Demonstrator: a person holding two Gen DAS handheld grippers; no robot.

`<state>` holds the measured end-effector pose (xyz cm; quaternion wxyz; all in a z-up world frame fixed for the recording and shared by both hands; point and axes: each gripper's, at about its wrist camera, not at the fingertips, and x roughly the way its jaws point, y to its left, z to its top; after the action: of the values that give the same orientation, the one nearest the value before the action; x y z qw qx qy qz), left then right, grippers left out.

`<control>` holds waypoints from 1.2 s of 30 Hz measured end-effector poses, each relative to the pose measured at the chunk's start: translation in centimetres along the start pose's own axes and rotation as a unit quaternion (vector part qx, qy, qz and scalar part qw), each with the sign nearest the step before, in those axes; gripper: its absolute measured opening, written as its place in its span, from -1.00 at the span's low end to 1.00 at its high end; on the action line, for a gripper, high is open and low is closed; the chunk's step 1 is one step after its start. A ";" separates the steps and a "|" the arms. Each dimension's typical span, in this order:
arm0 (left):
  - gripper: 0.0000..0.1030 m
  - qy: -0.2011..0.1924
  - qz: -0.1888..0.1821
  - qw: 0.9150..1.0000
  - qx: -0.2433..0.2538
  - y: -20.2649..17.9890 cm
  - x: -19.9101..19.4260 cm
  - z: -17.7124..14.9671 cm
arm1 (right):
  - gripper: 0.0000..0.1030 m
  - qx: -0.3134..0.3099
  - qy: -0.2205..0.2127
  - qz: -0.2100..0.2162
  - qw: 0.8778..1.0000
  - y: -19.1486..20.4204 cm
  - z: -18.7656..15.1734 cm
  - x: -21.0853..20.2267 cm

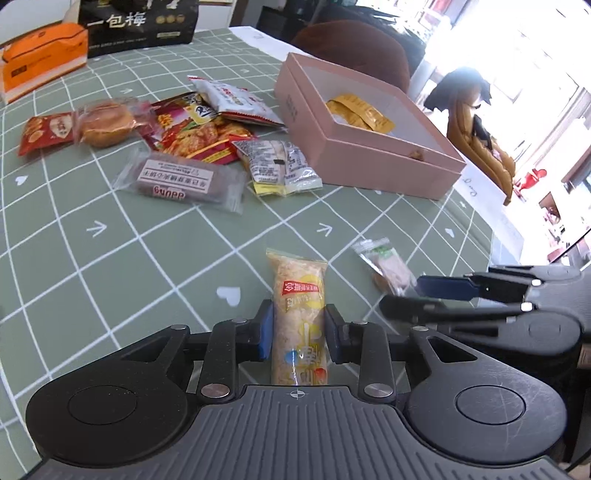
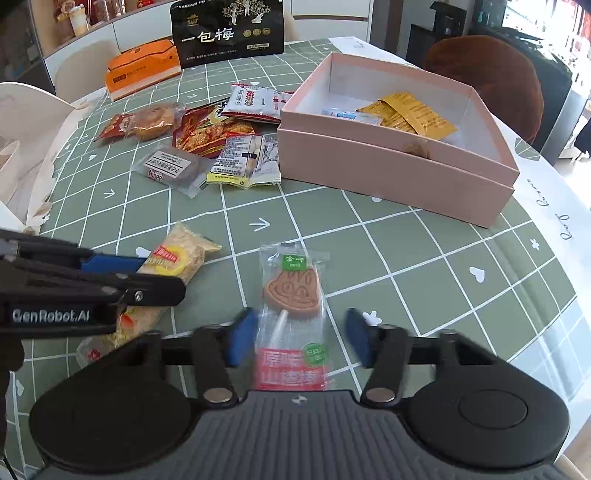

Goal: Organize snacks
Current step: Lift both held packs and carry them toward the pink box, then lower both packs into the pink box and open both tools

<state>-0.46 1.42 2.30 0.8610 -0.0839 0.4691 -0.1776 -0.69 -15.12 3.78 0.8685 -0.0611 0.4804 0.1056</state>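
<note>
My left gripper [image 1: 298,332] is shut on a long clear packet of yellow floss roll [image 1: 299,295], low over the green checked tablecloth; from the right wrist view the left gripper [image 2: 159,275] pinches the roll [image 2: 177,254] from the side. My right gripper [image 2: 299,341] stands open around a clear lollipop packet [image 2: 291,291] with a brown face-shaped biscuit; its blurred blue pads [image 2: 242,339] are not pressing on the wrapper. In the left wrist view the right gripper [image 1: 413,295] sits beside that packet [image 1: 388,262]. An open pink box [image 1: 369,162] [image 2: 388,177] holds yellow sachets [image 2: 413,114].
A pile of loose snacks lies left of the box: a brown cake bar [image 1: 181,181], a red bag [image 1: 195,136], a wrapped bun [image 1: 105,123], white packets [image 1: 280,166]. An orange tissue box [image 1: 40,70] and a black bag [image 1: 136,26] stand at the back. A brown chair [image 2: 487,81] is behind the box.
</note>
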 end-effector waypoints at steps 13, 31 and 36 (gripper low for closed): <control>-0.35 -0.028 0.002 0.999 0.032 -0.6 -0.6 -1.7 | -0.33 0.080 0.060 -0.048 0.994 0.2 -1.0 -2.6; -0.36 -0.041 -0.026 0.999 0.001 -2.5 -1.2 -0.1 | -0.33 0.128 0.052 -0.068 0.988 -2.3 -1.1 -5.4; -0.36 -0.059 -0.026 0.998 0.003 -4.9 -1.9 2.2 | -0.33 0.134 0.027 -0.038 0.990 -4.3 -0.7 -6.1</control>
<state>-0.62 -2.40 6.49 0.8824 -0.1045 0.4146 -0.1963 -3.33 -20.21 8.65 0.8589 0.0351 0.5110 0.0054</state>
